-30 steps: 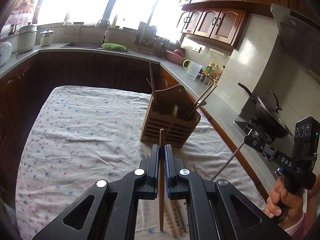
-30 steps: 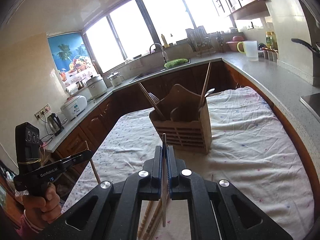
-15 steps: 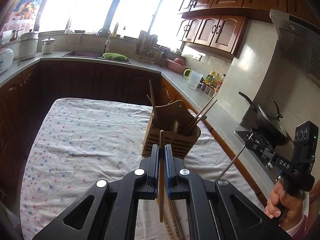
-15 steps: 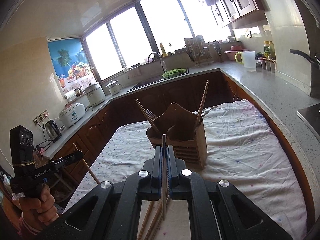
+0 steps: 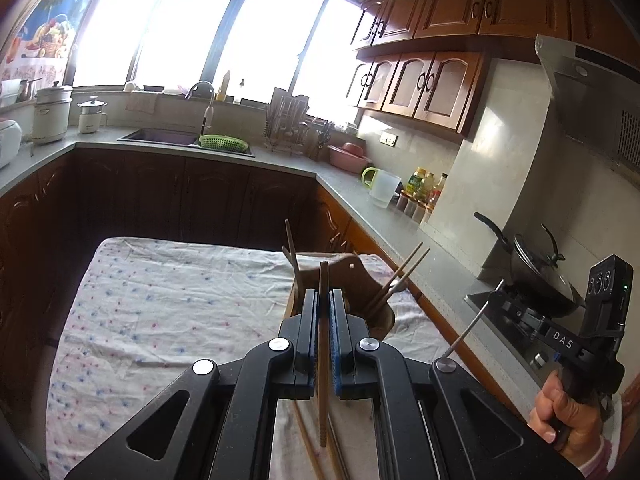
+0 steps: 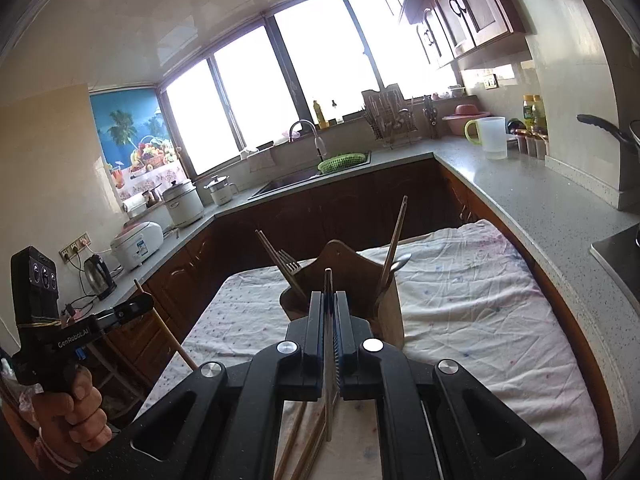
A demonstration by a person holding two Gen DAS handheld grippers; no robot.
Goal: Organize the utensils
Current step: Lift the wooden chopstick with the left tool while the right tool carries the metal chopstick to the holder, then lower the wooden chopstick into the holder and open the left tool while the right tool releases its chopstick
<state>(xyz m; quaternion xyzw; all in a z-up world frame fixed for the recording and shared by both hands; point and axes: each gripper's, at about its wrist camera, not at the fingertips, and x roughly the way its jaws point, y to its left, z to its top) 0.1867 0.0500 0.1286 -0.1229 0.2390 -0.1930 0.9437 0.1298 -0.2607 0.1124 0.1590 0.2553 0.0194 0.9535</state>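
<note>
While both grippers hang above the table (image 5: 168,308), each clamped on one utensil: left gripper (image 5: 324,300) with jaws closed on a wooden chopstick (image 5: 323,360), held upright through the pads; right gripper (image 6: 329,300) with jaws closed on a thin metal chopstick (image 6: 329,364), likewise upright. Seen also from the opposite side: metal chopstick (image 5: 466,334) slanting down from the right gripper, wooden chopstick (image 6: 168,330) slanting down from the left.

Directly ahead of both, on the cloth: wooden holder (image 6: 384,300), already loaded with a fork (image 6: 289,266), a spoon (image 6: 400,262) and several chopsticks. Below the jaws, loose chopsticks (image 5: 316,456) on the cloth, not yet sorted.

Step in hand, by judgement: carry phase, both sticks lifted and brought toward the holder; insertion not yet done. Task partly complete, given the filled holder and the loose pieces left.

Next move, by judgement: lower end of each stick aligned over an open compartment, then lowered and released. Compartment choice not readable from these views. Main risk: snagging on utensils already leaning inside, or the two grippers crowding each other.
</note>
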